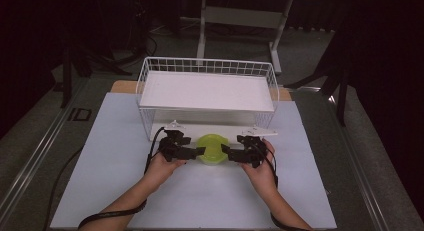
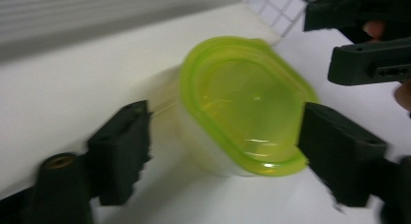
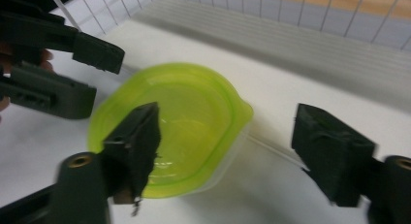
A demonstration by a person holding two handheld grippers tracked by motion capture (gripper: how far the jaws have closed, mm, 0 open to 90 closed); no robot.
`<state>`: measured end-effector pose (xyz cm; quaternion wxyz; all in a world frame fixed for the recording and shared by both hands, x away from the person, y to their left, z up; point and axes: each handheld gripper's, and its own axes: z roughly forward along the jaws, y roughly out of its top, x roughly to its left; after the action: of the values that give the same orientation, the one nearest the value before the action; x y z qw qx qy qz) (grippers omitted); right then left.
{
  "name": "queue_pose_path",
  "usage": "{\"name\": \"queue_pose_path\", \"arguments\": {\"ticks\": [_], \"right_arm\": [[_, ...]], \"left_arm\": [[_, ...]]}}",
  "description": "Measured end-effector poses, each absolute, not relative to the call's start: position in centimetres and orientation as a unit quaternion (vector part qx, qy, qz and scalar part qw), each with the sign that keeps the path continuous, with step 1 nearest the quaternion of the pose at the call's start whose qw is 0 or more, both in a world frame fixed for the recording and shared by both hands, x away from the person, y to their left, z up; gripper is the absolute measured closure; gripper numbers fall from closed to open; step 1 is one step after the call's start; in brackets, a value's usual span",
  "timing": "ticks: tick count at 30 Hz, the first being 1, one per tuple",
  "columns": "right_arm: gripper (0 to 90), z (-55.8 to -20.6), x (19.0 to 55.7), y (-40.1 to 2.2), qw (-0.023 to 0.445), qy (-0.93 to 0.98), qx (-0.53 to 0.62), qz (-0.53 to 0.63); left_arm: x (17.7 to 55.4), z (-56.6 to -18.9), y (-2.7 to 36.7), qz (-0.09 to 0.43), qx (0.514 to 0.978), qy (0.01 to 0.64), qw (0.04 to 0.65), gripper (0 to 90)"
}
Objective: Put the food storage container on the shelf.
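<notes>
A small clear container with a lime-green lid stands on the white table top just in front of the wire basket. My left gripper reaches it from the left and my right gripper from the right, their tips at its two sides. In the left gripper view the container sits between the left gripper's spread jaws; the right jaw is at the lid's rim and the left jaw stands off the wall. In the right gripper view the right gripper is open, one jaw over the lid, the other well clear.
A white wire basket with a white flat board across it stands behind the container, close to both grippers. The white table cover spreads out to the left, right and front. Cables trail back from both hands.
</notes>
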<state>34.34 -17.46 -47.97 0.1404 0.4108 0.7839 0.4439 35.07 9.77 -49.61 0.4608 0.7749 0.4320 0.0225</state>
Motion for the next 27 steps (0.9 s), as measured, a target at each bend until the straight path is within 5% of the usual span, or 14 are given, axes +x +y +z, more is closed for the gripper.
{"name": "queue_pose_path", "arguments": {"ticks": [12, 27], "right_arm": [[37.8, -49.7, 35.3, -17.6, 0.114, 0.787, 0.435, 0.422], [61.9, -49.7, 34.5, -17.7, 0.073, 0.787, 0.440, 0.427]], "left_arm": [[35.4, -50.5, 9.5, 0.005, 0.776, 0.448, 0.444, 56.3], [34.7, -50.2, 9.4, -0.017, 0.783, 0.438, 0.442, 62.1]]}}
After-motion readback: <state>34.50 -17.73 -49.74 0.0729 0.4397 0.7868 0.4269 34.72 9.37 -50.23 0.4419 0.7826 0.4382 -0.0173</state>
